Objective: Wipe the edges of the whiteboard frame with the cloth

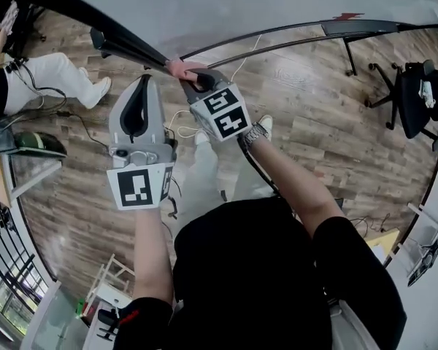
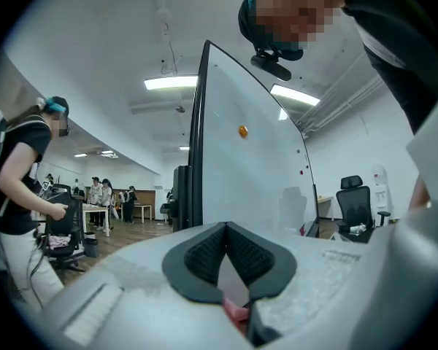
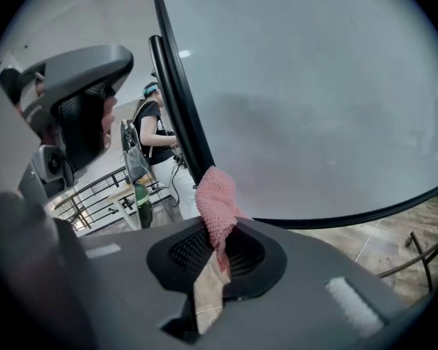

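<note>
Around the whiteboard (image 1: 241,6): wooden floor (image 1: 336,122) beneath it; a black office chair (image 1: 416,97) off its right end; a person in white trousers (image 1: 58,75) beyond its left edge; a green bottle (image 3: 141,203) on a table past that same edge.
On the whiteboard: a small orange magnet (image 2: 242,130) high on its face.
In the way: the right gripper (image 1: 193,77) covers the board's lower left corner in the head view.
Cloth (image 3: 215,199): pink, knitted, bunched into a twisted wad; pressed against the black frame (image 1: 128,47) at that lower left corner.
Right claw: pinched on the cloth, whose top sticks out past the tips.
Left gripper (image 1: 144,82): just beside the right one, below the frame's left edge, clear of the board.
Left claw: tips pressed together, nothing between them; a pink scrap at its base may be cloth, though the view is too poor to say.
</note>
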{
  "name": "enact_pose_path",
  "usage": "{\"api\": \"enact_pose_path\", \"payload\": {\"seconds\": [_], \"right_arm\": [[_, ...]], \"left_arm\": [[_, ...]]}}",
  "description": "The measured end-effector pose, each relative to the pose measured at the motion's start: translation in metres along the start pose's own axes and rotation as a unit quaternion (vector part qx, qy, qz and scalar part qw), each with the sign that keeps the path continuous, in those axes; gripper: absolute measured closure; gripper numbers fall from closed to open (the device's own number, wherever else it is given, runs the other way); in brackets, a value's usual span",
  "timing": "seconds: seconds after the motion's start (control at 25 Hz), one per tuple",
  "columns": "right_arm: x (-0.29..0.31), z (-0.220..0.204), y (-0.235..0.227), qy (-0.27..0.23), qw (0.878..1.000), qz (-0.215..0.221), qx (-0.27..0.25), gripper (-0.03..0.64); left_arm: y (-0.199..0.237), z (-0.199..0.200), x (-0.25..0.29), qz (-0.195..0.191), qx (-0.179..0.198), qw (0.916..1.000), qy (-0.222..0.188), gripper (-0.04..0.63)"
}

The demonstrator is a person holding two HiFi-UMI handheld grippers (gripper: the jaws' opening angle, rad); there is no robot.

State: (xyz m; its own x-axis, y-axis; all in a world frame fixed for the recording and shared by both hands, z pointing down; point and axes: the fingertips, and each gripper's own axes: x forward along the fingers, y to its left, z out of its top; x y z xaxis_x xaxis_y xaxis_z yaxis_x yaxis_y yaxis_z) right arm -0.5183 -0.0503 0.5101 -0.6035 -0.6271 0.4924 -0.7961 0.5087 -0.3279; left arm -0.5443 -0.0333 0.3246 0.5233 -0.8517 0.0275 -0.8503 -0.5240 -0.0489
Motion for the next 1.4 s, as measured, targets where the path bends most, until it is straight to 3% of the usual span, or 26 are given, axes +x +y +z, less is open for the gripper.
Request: {"api": "enact_pose_path", "payload": {"seconds": [0.68, 1.4], "right_arm": [[0.052, -0.025, -0.013, 0.051, 0.998, 0.019, 0.040, 0.588], [0.056, -0.018, -0.039, 0.059, 0.998, 0.020, 0.013, 0.586]], "left_arm": [[-0.005, -0.018, -0.005, 0.024, 0.006, 0.9995, 0.021, 0.594], [-0.014, -0.028, 0.002, 0.041, -0.008, 0.9987, 0.029, 0.594]]}}
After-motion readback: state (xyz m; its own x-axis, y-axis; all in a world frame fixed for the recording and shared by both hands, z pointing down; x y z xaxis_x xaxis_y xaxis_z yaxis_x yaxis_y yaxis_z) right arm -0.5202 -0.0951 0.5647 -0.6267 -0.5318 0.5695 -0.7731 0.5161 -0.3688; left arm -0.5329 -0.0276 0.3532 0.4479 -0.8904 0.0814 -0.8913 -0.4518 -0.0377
